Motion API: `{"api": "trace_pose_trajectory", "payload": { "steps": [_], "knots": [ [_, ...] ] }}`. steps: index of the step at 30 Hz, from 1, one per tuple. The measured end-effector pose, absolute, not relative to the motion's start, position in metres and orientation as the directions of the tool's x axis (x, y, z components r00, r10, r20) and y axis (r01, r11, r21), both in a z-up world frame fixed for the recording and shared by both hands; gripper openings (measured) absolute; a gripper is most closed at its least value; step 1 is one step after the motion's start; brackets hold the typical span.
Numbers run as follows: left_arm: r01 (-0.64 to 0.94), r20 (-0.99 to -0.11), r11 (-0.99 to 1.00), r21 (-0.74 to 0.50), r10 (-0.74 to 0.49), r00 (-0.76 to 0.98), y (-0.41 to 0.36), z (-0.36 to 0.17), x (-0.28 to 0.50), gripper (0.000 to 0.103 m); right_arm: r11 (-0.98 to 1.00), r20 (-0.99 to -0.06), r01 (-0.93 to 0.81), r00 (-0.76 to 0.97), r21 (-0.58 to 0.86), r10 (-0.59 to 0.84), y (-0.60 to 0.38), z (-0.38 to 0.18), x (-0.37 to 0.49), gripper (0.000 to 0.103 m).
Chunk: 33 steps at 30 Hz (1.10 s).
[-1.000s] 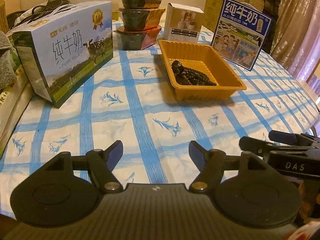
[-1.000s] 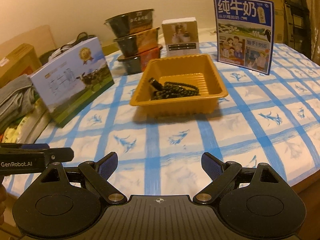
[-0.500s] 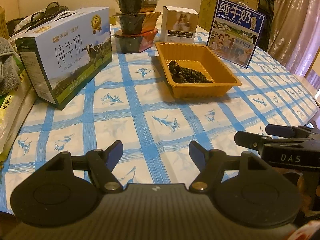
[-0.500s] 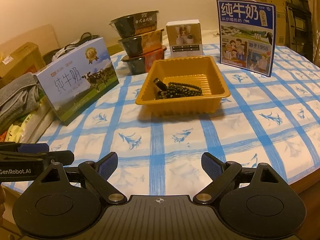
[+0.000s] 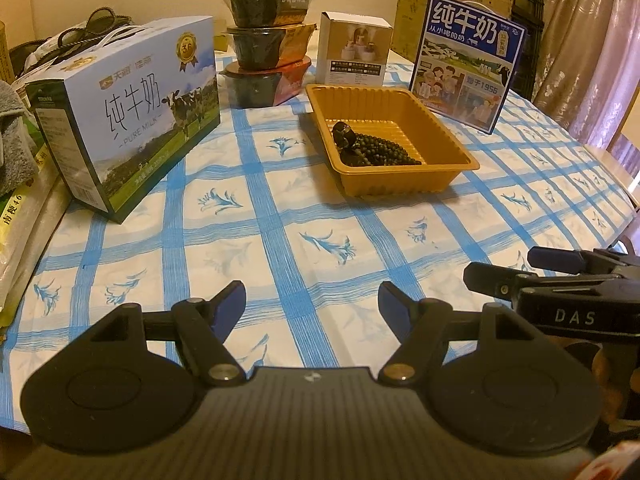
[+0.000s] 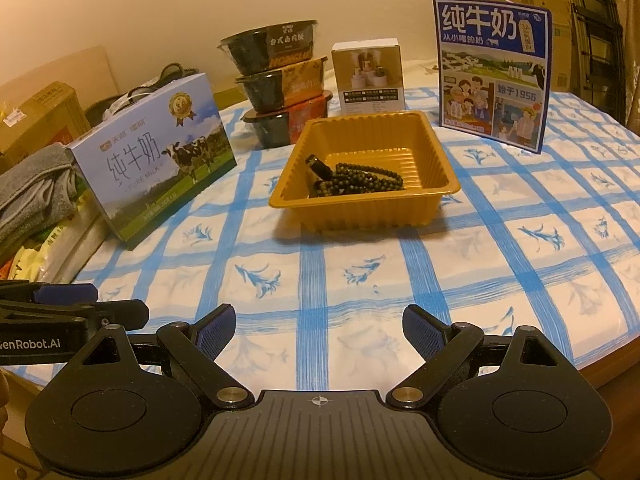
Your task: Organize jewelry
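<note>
tablecloth (image 6: 360, 288), white with a blue grid and small blue flower sprigs, lies slightly wrinkled over the table. on its left side sits a long cardboard milk carton (image 6: 156, 160) printed with cows on grass and the words "pure milk". a flat blue milk box (image 6: 494, 76) with cartoon figures stands upright on the far right. three dark plastic bowls (image 6: 280, 84) with glossy printed sleeves are stacked at the back, and a small white box (image 6: 368, 76) stands just beside them. in the middle rests a shallow rectangular tray (image 6: 436, 164) of thin ribbed amber plastic with rounded corners and a flared rim. inside it, toward its front left part, lies the bead strand (image 6: 360, 178), a coil of small round dark-green beads ending in a darker cylindrical piece. both tools hover low over the near edge of the cloth, well apart from the tray: the left gripper (image 5: 312, 308) and the right gripper (image 6: 318, 326) each have their black fingers with ridged blue pads spread wide, holding nothing.
</note>
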<state>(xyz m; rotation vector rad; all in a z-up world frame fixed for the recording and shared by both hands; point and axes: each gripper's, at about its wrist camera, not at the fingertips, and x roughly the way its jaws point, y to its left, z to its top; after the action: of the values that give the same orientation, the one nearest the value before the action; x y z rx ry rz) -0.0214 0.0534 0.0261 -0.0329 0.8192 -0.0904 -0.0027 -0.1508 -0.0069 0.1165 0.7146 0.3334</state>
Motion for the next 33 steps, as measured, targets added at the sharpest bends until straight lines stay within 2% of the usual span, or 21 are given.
{"api": "trace_pose_trajectory", "payload": {
  "steps": [33],
  "knots": [
    [0.086,-0.723,0.996,-0.038,-0.087,0.686,0.0474,0.0281,-0.0159,0.071,0.941,-0.619,-0.255,0.708,0.225,0.34,-0.1536,-0.0043,0.0019,0.09]
  ]
}}
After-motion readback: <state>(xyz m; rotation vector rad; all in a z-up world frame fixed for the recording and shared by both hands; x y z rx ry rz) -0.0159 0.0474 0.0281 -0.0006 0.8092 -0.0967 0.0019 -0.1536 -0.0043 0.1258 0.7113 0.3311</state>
